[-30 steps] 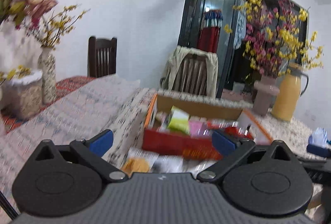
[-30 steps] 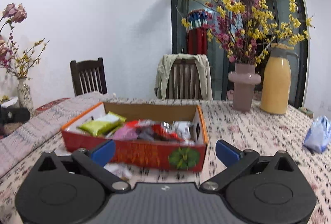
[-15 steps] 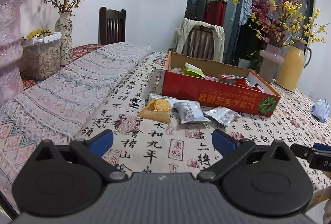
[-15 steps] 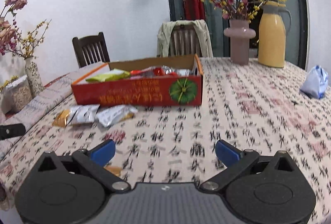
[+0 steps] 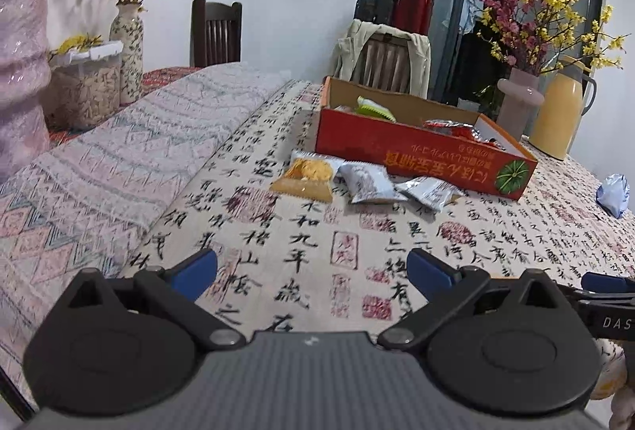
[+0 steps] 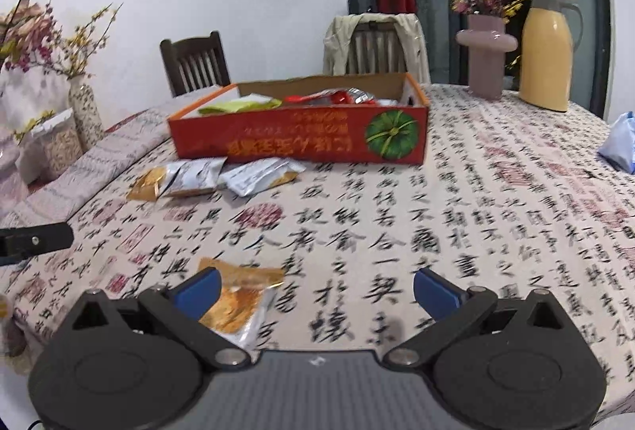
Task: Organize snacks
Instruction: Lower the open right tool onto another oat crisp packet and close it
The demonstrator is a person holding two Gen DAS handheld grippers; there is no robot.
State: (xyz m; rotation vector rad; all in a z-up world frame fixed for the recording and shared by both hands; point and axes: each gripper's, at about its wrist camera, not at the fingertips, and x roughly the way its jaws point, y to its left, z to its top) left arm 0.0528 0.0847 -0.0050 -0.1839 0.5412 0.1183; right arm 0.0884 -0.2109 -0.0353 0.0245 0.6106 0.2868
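Table (image 5: 317,263) under a cloth printed with black calligraphy and red seals fills both views; a pale patterned runner (image 5: 131,168) lies along its edge at 9 o'clock in my left view.

Red cardboard box (image 6: 301,140) — open top, green round emblem on its near wall — sits at 12 o'clock from my right gripper, at 1 o'clock from my left. Snack packets lie inside, a green one (image 6: 238,106) and red ones (image 6: 337,97) showing above the rim.

Yellow jug (image 6: 545,49) and pink vase (image 6: 486,55) with flowering branches stand behind the box at 1 o'clock. A blue-white bag (image 6: 621,142) lies at 2 o'clock, well apart from the box.

Three loose packets rest on the cloth just in front of the box: an orange one (image 5: 307,178), a silver one (image 5: 369,184) overlapping it, and another silver one (image 5: 428,192) beside that.

A fourth packet, gold-orange (image 6: 238,303), lies on the cloth at 11 o'clock of my right gripper (image 6: 315,289), partly under my inner-left finger.

My right jaws are spread wide, pinching nothing. My left gripper (image 5: 311,271) — jaws likewise spread, empty — hangs above bare cloth.
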